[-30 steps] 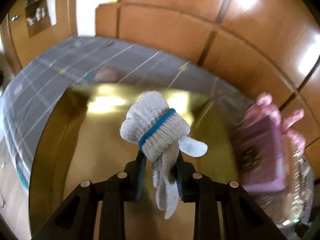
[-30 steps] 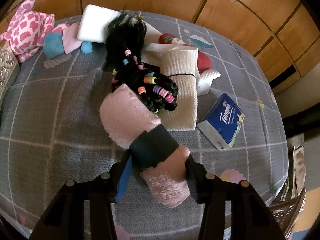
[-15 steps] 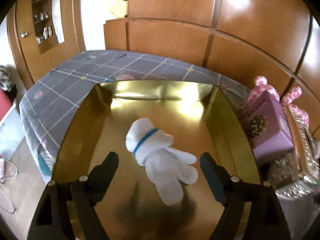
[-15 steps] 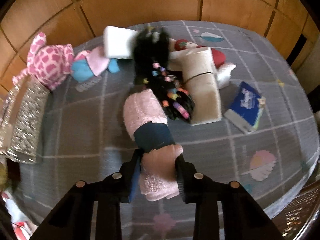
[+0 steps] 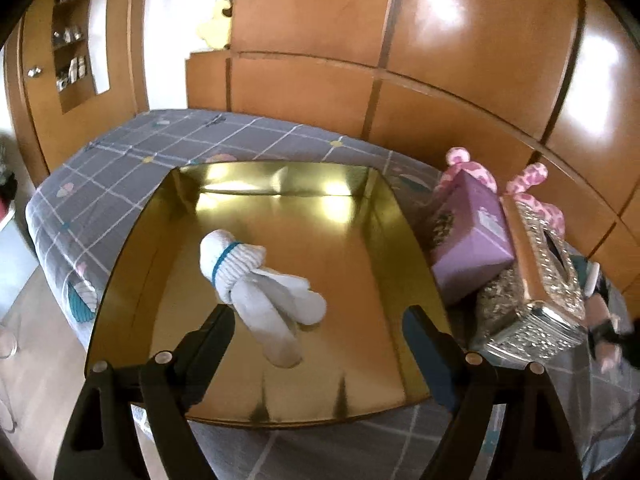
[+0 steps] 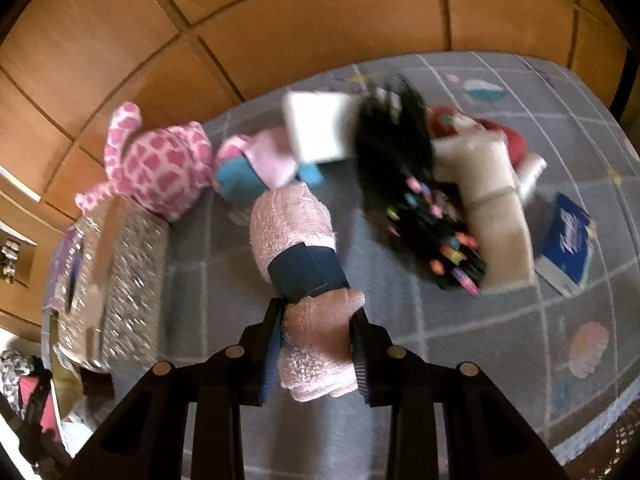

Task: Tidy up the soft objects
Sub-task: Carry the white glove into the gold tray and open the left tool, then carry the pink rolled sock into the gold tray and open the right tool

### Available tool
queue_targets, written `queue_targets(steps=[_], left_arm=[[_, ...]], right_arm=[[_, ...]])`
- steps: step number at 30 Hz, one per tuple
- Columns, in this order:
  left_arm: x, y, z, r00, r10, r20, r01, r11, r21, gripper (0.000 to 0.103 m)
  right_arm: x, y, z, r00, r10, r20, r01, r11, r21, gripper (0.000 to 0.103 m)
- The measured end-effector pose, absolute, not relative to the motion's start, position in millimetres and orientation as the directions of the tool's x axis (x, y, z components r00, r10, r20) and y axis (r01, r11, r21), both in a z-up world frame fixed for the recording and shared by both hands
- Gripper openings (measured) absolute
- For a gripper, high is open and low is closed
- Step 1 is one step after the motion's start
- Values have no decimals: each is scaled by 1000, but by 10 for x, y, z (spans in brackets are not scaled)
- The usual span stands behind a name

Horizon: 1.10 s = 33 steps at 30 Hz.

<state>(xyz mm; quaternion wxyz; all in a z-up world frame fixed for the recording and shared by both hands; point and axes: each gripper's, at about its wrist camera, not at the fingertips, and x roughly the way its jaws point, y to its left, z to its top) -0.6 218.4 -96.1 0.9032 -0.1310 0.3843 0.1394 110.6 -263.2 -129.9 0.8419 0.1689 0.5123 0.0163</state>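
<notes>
A white knit glove bundle [image 5: 256,280] with a blue band lies loose in the gold tray [image 5: 360,248]. My left gripper [image 5: 318,314] hovers over the tray's near half, its jaws wide and still opening, and the pads touch nothing. In the right wrist view my right gripper [image 6: 316,312] is shut on the near end of a rolled pink towel [image 6: 292,220] wrapped with a dark blue band [image 6: 308,272]. The towel is lifted above the grey checked bedspread [image 6: 480,344].
Right of the tray stand a purple box [image 5: 468,240] and a silver tissue box [image 5: 536,292]. On the bedspread lie a pink spotted plush [image 6: 160,168], a white block [image 6: 316,124], a black beaded wig [image 6: 400,168], a beige cloth roll [image 6: 492,200] and a blue tissue pack [image 6: 568,236].
My left gripper opened and let the glove bundle drop into the tray, then drew back. My right gripper closed on the pink towel, lifted it and swung toward the plush.
</notes>
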Motion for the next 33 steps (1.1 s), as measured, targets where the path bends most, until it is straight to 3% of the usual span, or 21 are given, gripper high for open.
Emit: queue_targets(steps=[12, 23, 33], left_arm=[[-108, 1954, -933, 670, 132, -731, -297, 950, -100, 87], [-204, 2000, -913, 671, 139, -729, -309, 945, -105, 92], [-310, 2177, -900, 667, 178, -724, -362, 926, -106, 96]], right_arm=[[1824, -1966, -809, 533, 304, -789, 32, 925, 377, 30], [2191, -638, -323, 538, 444, -716, -222, 895, 388, 30], [1897, 757, -608, 358, 570, -740, -449, 800, 399, 30]])
